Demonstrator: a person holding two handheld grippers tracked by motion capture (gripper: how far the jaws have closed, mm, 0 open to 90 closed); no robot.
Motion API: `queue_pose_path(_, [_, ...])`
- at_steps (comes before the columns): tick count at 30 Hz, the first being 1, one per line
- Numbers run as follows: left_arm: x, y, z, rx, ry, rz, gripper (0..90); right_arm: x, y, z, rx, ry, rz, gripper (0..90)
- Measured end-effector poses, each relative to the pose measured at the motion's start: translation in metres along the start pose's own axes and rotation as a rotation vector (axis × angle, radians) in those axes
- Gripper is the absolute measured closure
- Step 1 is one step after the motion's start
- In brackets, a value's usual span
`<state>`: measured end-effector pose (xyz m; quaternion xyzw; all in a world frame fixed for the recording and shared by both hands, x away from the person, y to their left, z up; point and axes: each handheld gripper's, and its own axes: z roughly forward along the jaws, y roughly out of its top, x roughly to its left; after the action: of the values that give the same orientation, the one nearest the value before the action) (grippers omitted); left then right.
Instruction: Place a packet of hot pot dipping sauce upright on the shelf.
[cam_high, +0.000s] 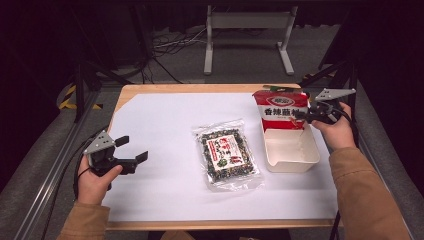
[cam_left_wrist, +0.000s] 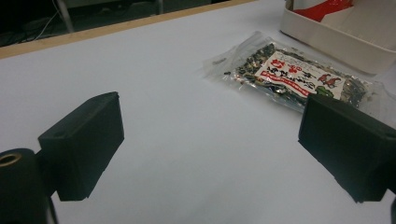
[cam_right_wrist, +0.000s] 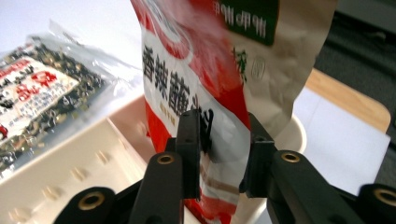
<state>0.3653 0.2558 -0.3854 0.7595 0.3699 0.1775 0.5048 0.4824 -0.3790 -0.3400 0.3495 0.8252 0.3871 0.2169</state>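
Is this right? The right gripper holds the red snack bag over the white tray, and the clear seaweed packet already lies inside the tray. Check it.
Not quite. The clear seaweed packet lies on the white sheet beside the white tray, not inside it, as the high view shows. The right gripper does hold the red snack bag over the tray.

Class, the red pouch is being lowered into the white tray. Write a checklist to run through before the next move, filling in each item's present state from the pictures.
1. Right tool gripping the red pouch: ok, both pads press its sides.
2. Pouch bottom inside the white tray: ok, its lower end sits in the far end.
3. Pouch resting on the tray floor: cannot tell, its bottom edge is hidden.
4. Room left in the tray: ok, the near part is bare.
5. Clear seaweed packet out of the way: ok, flat on the paper beside the tray.
6. Left tool free: ok, open and holding nothing.
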Motion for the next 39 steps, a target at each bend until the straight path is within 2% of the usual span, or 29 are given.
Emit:
queue_pose_path(2, [0.0,0.0,0.0,-0.001,-0.002,0.001,7.4,0.0,-0.001,0.0,0.009,-0.003,0.003,73.5])
queue_pose_path(4, [0.0,0.0,0.001,0.002,-0.005,0.002,7.4,0.0,-0.003,0.002,0.056,-0.018,-0.004,79.2])
queue_pose_path(7, [-0.001,0.0,0.002,0.005,-0.006,0.002,7.5,0.0,-0.009,0.008,0.117,-0.024,0.004,82.4])
queue_pose_path(12, [-0.002,0.0,0.004,0.008,-0.006,0.006,7.4,-0.003,-0.021,0.013,0.113,-0.023,0.066,84.9])
queue_pose_path(17, [-0.002,0.0,0.007,0.015,-0.011,0.012,7.5,-0.002,-0.021,0.014,0.11,-0.028,0.065,84.5])
queue_pose_path(20, [-0.003,0.001,0.01,0.018,-0.017,0.014,7.4,0.0,-0.021,0.012,0.103,-0.037,0.066,78.6])
queue_pose_path(25, [-0.005,0.002,0.016,0.034,-0.028,0.012,7.1,0.005,-0.019,0.004,0.046,-0.088,0.096,67.0])
queue_pose_path(29, [-0.005,0.003,0.019,0.047,-0.036,0.025,7.1,0.008,-0.019,-0.007,0.02,-0.103,0.104,60.1])
queue_pose_path(34, [-0.006,0.005,0.02,0.056,-0.037,0.034,7.1,0.012,-0.019,-0.03,-0.021,-0.144,0.117,51.7])
queue_pose_path(39, [-0.008,0.008,0.022,0.059,-0.048,0.037,7.1,0.016,-0.018,-0.048,-0.032,-0.151,0.119,49.5])
